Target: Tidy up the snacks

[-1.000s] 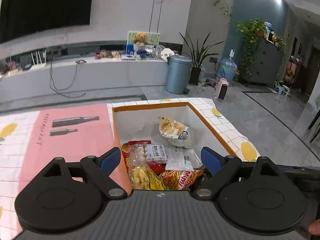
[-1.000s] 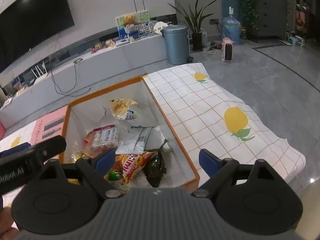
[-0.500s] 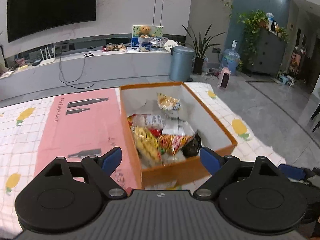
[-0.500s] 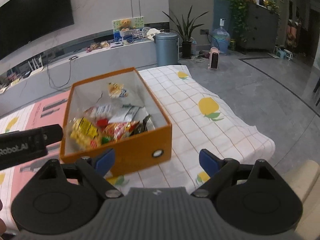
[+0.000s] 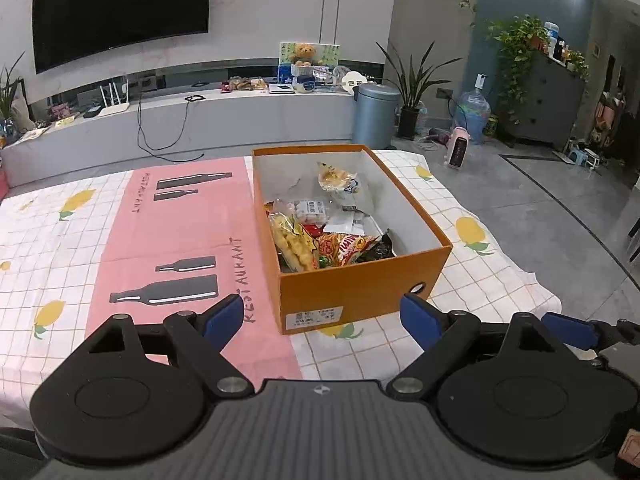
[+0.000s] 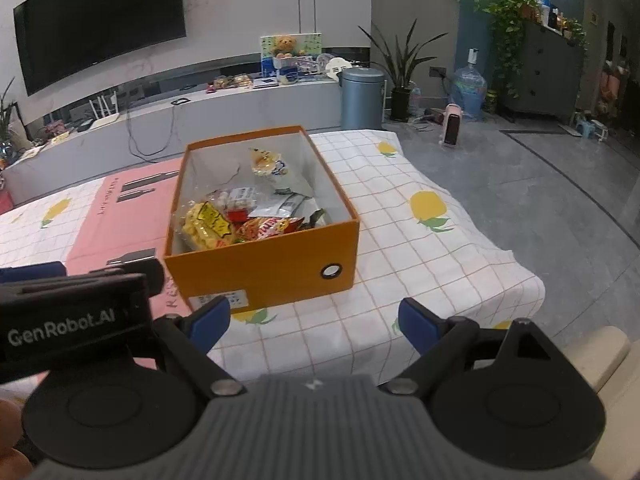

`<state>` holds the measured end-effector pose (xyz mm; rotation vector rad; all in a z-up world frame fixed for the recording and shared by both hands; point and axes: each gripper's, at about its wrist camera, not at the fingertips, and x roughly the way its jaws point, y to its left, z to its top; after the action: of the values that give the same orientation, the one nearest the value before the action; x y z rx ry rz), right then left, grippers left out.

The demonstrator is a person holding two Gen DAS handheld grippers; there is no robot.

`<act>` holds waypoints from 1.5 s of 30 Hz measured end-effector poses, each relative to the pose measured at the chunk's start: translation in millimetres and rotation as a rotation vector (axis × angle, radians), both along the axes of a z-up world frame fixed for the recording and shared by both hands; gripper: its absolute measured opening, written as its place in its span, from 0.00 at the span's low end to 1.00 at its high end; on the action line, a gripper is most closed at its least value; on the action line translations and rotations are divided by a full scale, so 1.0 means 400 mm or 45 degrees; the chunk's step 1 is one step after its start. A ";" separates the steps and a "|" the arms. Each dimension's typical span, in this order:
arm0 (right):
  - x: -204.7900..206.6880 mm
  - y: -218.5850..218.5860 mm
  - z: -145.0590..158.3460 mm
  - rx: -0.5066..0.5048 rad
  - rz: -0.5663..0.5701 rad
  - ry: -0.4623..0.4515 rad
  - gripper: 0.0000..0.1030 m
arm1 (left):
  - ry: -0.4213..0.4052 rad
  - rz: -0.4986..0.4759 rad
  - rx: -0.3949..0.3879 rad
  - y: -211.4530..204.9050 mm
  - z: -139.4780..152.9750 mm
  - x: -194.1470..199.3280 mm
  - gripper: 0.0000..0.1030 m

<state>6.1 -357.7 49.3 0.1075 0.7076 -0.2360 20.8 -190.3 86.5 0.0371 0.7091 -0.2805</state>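
1. Blue-padded and spread wide, the left gripper (image 5: 322, 318) holds nothing and hangs above the near edge of the table, short of the box.
2. The right gripper (image 6: 314, 320) also stands apart and empty, just beside the left one, whose black body fills the lower left of the right wrist view.
3. The orange box (image 5: 362, 294) stands open on the checked tablecloth (image 5: 472, 280), its near end wall facing both grippers, its left side touching the pink mat (image 5: 168, 232).
4. Inside lie the snacks: a yellow bag (image 5: 294, 246) and a red-orange packet (image 5: 344, 246) at the near end, and a pale bun pack (image 5: 336, 178) toward the far wall.
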 end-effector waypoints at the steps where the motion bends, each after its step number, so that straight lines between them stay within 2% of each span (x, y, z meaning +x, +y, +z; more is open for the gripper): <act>1: -0.004 0.002 0.001 -0.011 -0.001 -0.004 0.86 | -0.002 0.006 0.005 -0.002 0.002 -0.002 1.00; 14: -0.027 0.006 -0.004 -0.016 0.003 -0.019 0.86 | -0.024 0.044 0.028 -0.008 -0.015 -0.037 1.00; 29: -0.036 0.010 -0.007 -0.028 0.007 -0.032 0.86 | -0.026 0.018 0.047 -0.011 -0.015 -0.044 1.00; 45: -0.043 0.016 -0.014 0.051 0.029 -0.033 0.86 | -0.035 0.024 0.035 -0.006 -0.009 -0.051 1.00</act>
<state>-11.2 -351.4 43.9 0.1406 0.6878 -0.1980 0.5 -192.6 82.9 0.0600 0.6860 -0.2519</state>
